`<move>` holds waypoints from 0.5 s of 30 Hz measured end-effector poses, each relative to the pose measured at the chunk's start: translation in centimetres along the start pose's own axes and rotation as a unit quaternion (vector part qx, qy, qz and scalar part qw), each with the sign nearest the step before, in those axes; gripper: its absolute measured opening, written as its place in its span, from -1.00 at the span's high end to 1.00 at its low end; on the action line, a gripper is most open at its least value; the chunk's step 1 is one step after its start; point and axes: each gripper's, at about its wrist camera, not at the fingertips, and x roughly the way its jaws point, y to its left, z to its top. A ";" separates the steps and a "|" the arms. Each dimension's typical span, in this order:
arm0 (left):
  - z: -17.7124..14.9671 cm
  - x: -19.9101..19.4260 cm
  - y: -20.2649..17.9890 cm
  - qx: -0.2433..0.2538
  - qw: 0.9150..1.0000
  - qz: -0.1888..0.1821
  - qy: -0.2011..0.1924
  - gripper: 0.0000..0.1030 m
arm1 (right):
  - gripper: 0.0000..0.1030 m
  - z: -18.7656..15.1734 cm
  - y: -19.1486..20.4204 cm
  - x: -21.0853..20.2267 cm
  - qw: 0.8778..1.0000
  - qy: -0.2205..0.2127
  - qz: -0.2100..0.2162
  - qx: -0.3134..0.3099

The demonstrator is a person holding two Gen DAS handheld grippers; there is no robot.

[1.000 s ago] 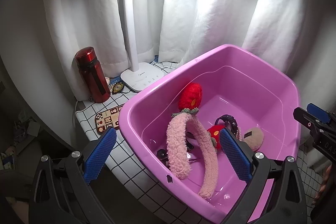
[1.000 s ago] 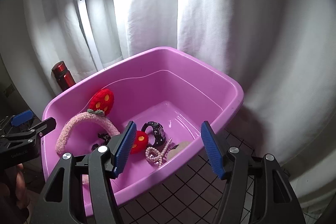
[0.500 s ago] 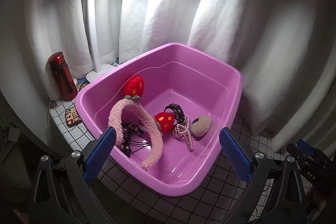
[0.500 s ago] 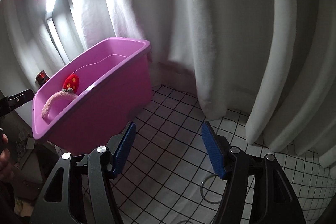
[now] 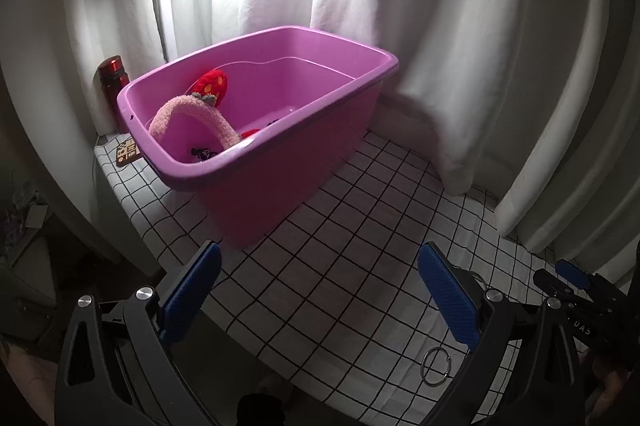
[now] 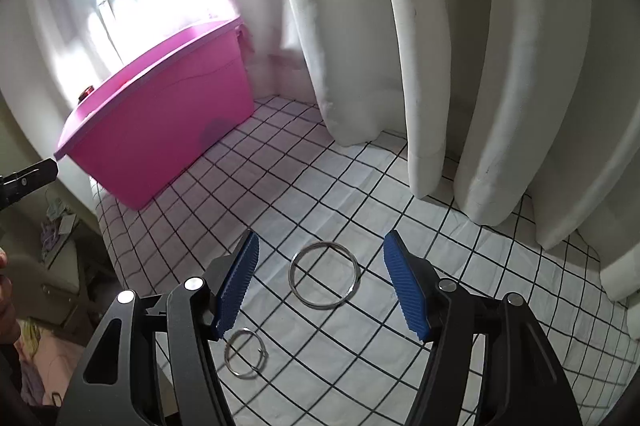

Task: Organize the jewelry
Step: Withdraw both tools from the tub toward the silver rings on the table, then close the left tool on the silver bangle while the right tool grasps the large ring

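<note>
Low in the right wrist frame, between the blue pads of the right claw point(image 6: 320, 286), lay a large silver metal ring point(image 6: 324, 275) on the white grid-patterned tabletop point(image 6: 460, 258); jaws wide, empty. Lower left, smaller silver ring point(image 6: 245, 354). Upper left, purple plastic tub point(image 5: 288, 162) holding a pink fuzzy headband point(image 5: 192, 118). Left claw point(image 5: 320, 290) likewise wide, empty.

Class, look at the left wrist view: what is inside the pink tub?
Inside the pink tub: a fluffy pink headband, a red plush piece, and small dark items. The near wall hides the rest of the floor.
</note>
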 end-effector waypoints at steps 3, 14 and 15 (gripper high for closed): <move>-3.6 -0.9 -2.4 -0.016 0.999 0.029 -0.004 -0.87 | -0.21 -1.0 -1.5 0.4 0.998 0.008 0.039 -0.042; -11.3 1.0 -8.4 -0.069 0.993 0.074 0.054 -0.87 | -0.21 -3.3 -4.6 3.5 0.988 0.053 0.091 -0.114; -11.8 1.3 -8.7 -0.075 0.993 0.074 0.058 -0.87 | -0.21 -3.3 -4.8 3.9 0.987 0.054 0.092 -0.116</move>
